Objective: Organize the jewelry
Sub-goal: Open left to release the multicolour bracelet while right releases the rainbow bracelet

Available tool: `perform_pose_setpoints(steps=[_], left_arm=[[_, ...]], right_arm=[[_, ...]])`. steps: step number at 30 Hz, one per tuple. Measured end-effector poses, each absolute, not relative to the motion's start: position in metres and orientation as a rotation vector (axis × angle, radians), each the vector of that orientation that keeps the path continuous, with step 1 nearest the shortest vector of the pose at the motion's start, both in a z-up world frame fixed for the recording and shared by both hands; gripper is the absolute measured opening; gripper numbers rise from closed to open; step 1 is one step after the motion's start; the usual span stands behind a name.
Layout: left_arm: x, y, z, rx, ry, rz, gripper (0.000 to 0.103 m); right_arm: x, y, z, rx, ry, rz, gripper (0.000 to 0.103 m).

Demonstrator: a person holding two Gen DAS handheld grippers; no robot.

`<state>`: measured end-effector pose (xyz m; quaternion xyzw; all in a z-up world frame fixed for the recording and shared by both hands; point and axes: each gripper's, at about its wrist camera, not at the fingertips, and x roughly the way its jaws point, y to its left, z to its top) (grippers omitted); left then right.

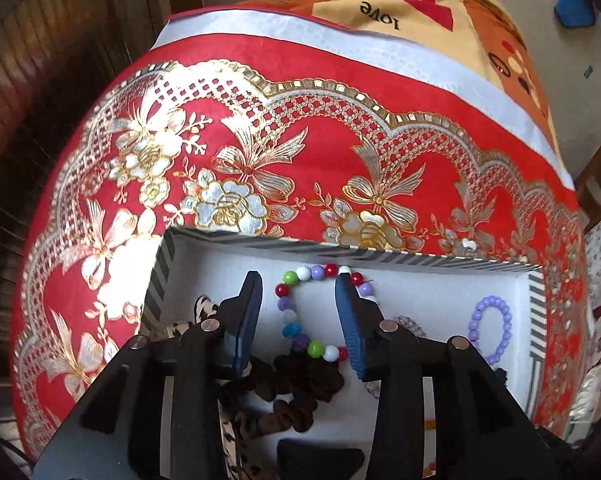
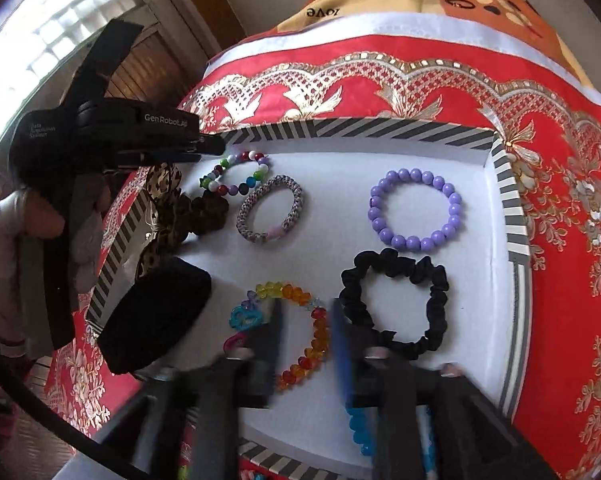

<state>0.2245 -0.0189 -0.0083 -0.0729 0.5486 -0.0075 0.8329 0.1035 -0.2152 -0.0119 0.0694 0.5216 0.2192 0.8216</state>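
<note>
Both tools hang over the striped-rimmed tray (image 2: pixel 508 216) on the red-clothed tabletop (image 1: pixel 300 152), the left tool (image 1: pixel 298 312) spread around the multicoloured bead bracelet (image 1: pixel 300 300) and the right tool (image 2: pixel 306 340) parted astride the amber bracelet (image 2: pixel 320 336), neither gripping, seemingly so each piece lies separate inside.

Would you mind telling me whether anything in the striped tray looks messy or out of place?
Mostly tidy, but at the tray's left edge a leopard-print scrunchie and a brown scrunchie lie heaped together, with the multicoloured bead bracelet touching them.
</note>
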Motion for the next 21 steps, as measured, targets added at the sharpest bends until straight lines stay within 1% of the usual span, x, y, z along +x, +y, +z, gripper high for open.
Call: perform_pose_setpoints(steps=[5,17,21], left_arm=[[0.209,-0.023,0.006,-0.117,1.136,-0.01,0.037],[0.128,-0.032,0.033,-0.056,1.053,-0.033,0.037],[0.102,-0.033,0.038,-0.053,1.035,-0.048,0.037]], right_arm=[[0.096,-0.218,-0.003,0.157,1.092,0.462,0.035],[0.067,-0.222,0.027,0.147,1.038,0.372,0.036],[0.052,-0.225,0.038,0.139,1.015,0.344,0.038]])
